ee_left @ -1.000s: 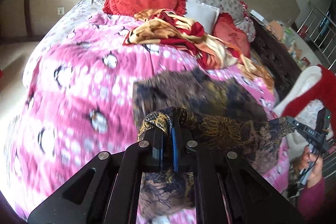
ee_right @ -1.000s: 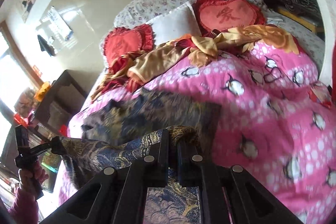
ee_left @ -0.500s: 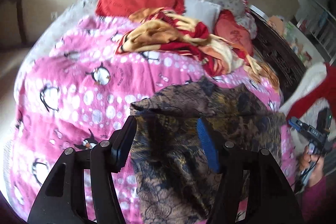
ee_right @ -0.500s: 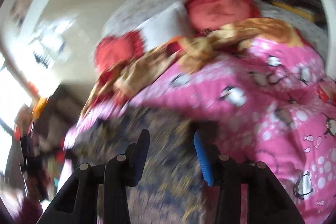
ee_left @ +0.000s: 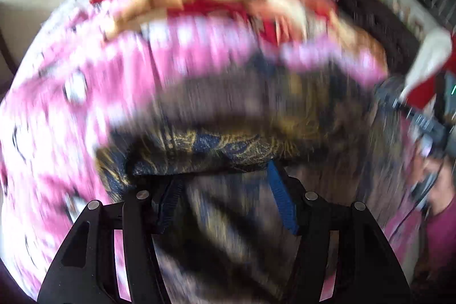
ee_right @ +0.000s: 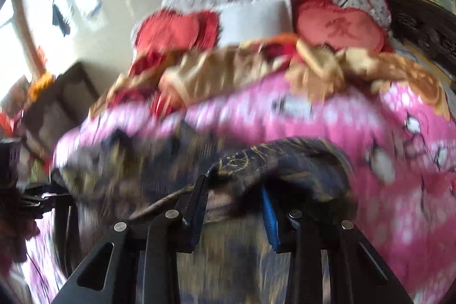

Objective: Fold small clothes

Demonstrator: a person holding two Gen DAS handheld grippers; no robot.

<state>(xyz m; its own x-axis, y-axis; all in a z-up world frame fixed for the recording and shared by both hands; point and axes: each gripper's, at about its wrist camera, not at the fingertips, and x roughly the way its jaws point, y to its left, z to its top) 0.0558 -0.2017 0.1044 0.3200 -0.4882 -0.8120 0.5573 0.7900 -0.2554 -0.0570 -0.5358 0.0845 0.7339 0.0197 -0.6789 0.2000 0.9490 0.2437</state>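
Covering the bed, a pink penguin-print quilt (ee_right: pixel 356 116) carries a heap of gold-and-red satin cloth (ee_right: pixel 228 67) and red heart-shaped cushions (ee_right: pixel 339 22) at its far end. Nearer, the dark navy-and-gold patterned garment (ee_left: pixel 216 141) lies folded over on the quilt. The left gripper (ee_left: pixel 222 184) stands released; the right gripper (ee_right: pixel 236 195) is closing, the garment's edge between its jaws, unpressed. Motion blur smears everything.

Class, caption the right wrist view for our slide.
Right tool closing, dark patterned garment draped across its tips, on pink quilt.
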